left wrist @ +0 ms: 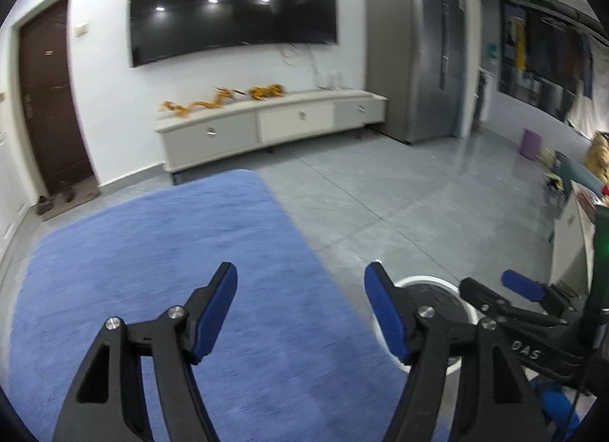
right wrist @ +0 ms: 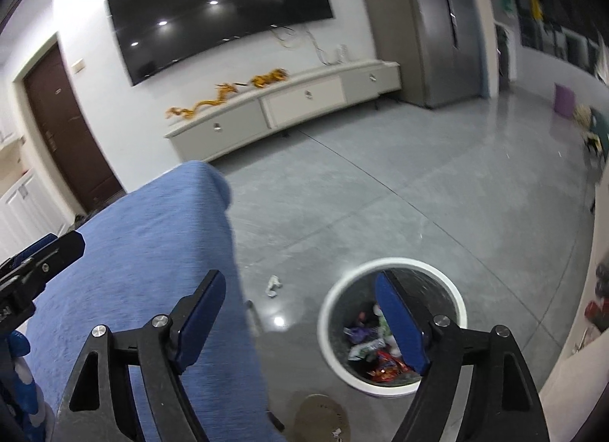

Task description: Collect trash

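Observation:
My left gripper (left wrist: 300,278) hangs open over a blue cloth-covered surface (left wrist: 152,270), with nothing between its blue pads. My right gripper (right wrist: 300,282) is open too and holds nothing. Its right finger is over a white-rimmed trash bin (right wrist: 396,261) on the grey floor. Several crumpled wrappers (right wrist: 373,350) lie inside the bin. A small white scrap (right wrist: 273,286) sits on the floor between the blue surface (right wrist: 133,251) and the bin. In the left wrist view the bin (left wrist: 426,280) shows behind the right finger, and the right gripper (left wrist: 495,286) is beside it.
A low white TV cabinet (left wrist: 266,122) with gold ornaments stands under a wall-mounted TV (left wrist: 232,4). There is a grey fridge (left wrist: 415,53) to its right and a brown door (left wrist: 49,99) at the left. A round brown disc (right wrist: 321,419) lies on the floor near the bin.

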